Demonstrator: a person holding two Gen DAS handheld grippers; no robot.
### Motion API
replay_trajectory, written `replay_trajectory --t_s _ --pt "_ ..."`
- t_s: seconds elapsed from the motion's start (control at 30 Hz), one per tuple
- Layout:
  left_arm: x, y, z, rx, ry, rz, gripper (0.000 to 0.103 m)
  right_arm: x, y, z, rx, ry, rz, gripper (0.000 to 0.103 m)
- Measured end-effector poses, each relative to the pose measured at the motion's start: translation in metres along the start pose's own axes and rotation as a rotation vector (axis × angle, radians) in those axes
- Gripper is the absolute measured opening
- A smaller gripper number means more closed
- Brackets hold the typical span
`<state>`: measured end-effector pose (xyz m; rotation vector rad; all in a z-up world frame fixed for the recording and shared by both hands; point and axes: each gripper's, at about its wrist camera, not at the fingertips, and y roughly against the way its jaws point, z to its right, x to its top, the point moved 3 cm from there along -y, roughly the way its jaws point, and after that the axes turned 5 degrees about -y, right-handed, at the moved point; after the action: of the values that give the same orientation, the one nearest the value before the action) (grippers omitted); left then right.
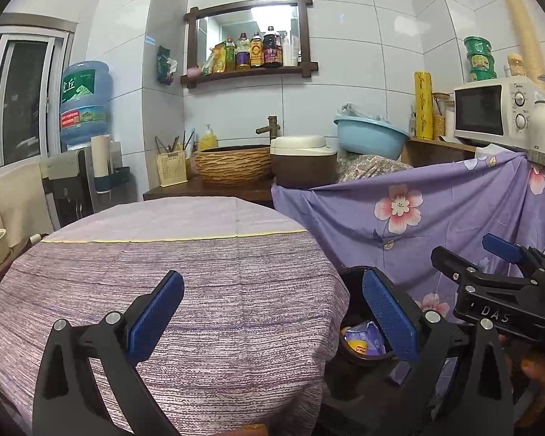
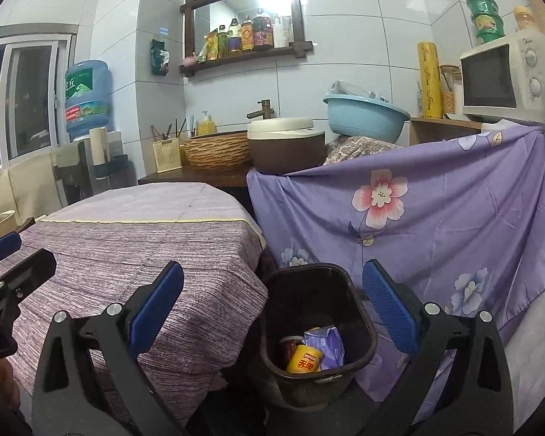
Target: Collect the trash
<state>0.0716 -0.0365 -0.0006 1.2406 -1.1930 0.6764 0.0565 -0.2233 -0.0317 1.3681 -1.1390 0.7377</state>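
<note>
A dark plastic trash bin (image 2: 359, 319) stands on the floor between the table and the flowered cloth. Inside it lie a yellow can (image 2: 303, 359), a purple wrapper (image 2: 327, 343) and a reddish item. In the left wrist view the bin (image 1: 359, 358) is partly hidden behind my finger, with the wrapper (image 1: 367, 338) showing. My right gripper (image 2: 272, 312) is open and empty above the bin. My left gripper (image 1: 272, 316) is open and empty over the table's right edge. The right gripper (image 1: 505, 265) also shows in the left wrist view.
A table with a purple striped cloth (image 1: 170, 276) fills the left. A purple flowered cloth (image 2: 436, 218) hangs on the right. Behind are a counter with a woven basin (image 1: 232, 163), a rice cooker (image 1: 303, 160), a blue basin (image 1: 370, 136), a microwave (image 1: 494, 109) and a water dispenser (image 1: 83, 105).
</note>
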Motion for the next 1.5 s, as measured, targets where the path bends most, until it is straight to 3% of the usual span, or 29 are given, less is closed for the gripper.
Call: replay_trajectory --t_s 1.5 --pt "-0.0052 -0.0060 -0.0068 0.018 0.035 -0.032 0.098 -0.0041 -0.0006 -0.0002 -0.001 0.018 0.006 0.097"
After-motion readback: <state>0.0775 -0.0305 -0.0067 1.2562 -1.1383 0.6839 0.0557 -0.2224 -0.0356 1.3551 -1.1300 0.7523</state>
